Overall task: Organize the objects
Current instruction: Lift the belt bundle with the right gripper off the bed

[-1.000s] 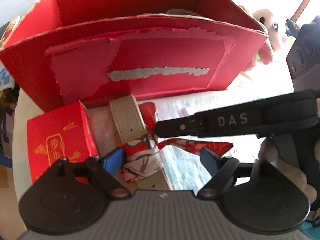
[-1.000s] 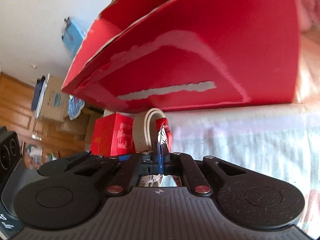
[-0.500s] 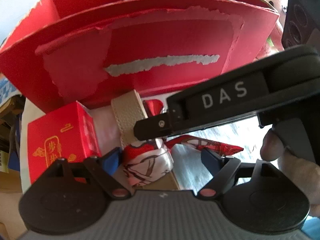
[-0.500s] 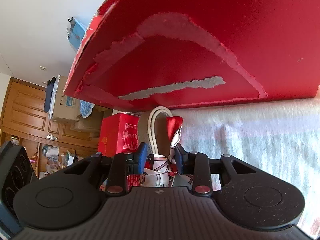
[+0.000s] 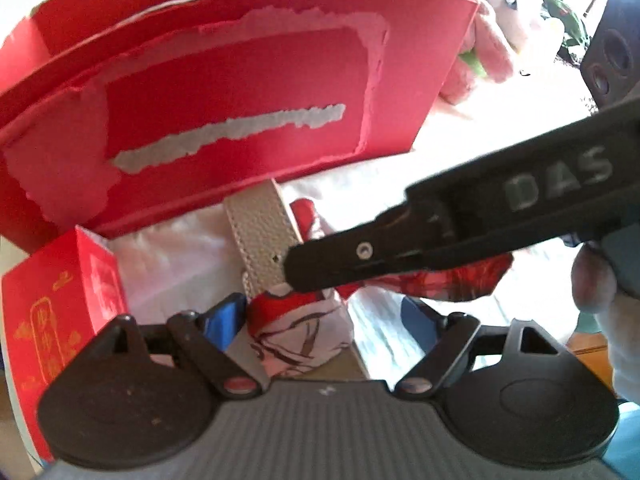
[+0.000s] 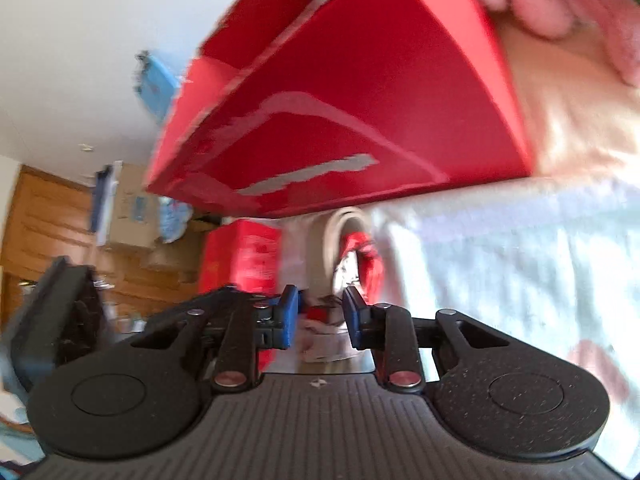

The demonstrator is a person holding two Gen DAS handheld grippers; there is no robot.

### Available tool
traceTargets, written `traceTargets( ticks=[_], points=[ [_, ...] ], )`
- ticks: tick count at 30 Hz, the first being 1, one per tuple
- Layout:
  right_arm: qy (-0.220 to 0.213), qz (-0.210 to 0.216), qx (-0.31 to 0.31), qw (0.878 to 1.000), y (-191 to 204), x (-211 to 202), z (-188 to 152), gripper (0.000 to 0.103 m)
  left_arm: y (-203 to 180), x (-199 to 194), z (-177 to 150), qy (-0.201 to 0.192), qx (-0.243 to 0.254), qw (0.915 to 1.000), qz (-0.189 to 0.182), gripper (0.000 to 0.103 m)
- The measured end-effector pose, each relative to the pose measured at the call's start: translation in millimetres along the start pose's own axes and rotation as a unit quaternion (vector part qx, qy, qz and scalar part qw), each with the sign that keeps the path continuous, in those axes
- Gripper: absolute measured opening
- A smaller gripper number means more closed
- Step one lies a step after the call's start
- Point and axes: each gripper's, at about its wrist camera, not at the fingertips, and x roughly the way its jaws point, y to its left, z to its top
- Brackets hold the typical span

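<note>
A beige strap (image 5: 260,232) with a red-and-white scarf (image 5: 304,332) knotted round it lies on the white cloth in front of a big red box (image 5: 240,92). My left gripper (image 5: 322,318) is open, and the knot sits between its blue pads, close to the left one. The right gripper's black finger (image 5: 400,248) reaches in from the right, its tip just above the knot. In the right wrist view my right gripper (image 6: 320,316) is open, with the scarf (image 6: 366,256) and the strap (image 6: 340,232) just beyond its pads.
A small red box with gold print (image 5: 60,304) stands left of the strap. A pink plush toy (image 5: 492,32) lies right of the big box. The white cloth (image 6: 500,260) stretches out to the right. A hand (image 5: 592,284) holds the right gripper.
The right gripper was shut near the scarf a second ago; its pads have spread apart and now stand open. Its finger has shifted right and down in the left wrist view. The left gripper stays open.
</note>
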Motion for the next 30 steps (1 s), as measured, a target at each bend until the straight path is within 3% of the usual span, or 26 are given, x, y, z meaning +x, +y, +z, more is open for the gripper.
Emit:
traceTargets(
  ticks=[2,8,15,23,30],
  points=[
    [-0.007,-0.022,-0.003,1.0,-3.1,2.1,-1.3,0.029,-0.2,0.4,0.7,0.0,0.001,1.0,0.004,0.082],
    [-0.004,-0.012,-0.011,1.0,-4.5,10.2,2.2,0.03,3.1,-2.4,-0.4,0.002,-0.003,0.9997,0.023,0.074],
    [0.005,-0.004,-0.027,1.0,0.1,24.9,4.2,0.042,-11.9,3.3,7.4,-0.004,0.004,0.9991,0.042,0.074],
    [0.015,-0.002,-0.038,0.999,-0.9,13.4,3.2,0.038,-12.7,-6.4,17.5,-0.004,-0.005,0.9998,0.017,0.07],
    [-0.01,-0.002,-0.015,1.0,-14.3,-20.7,-4.1,0.038,-46.3,-13.5,36.3,-0.017,0.052,0.9985,-0.002,0.07]
  ],
)
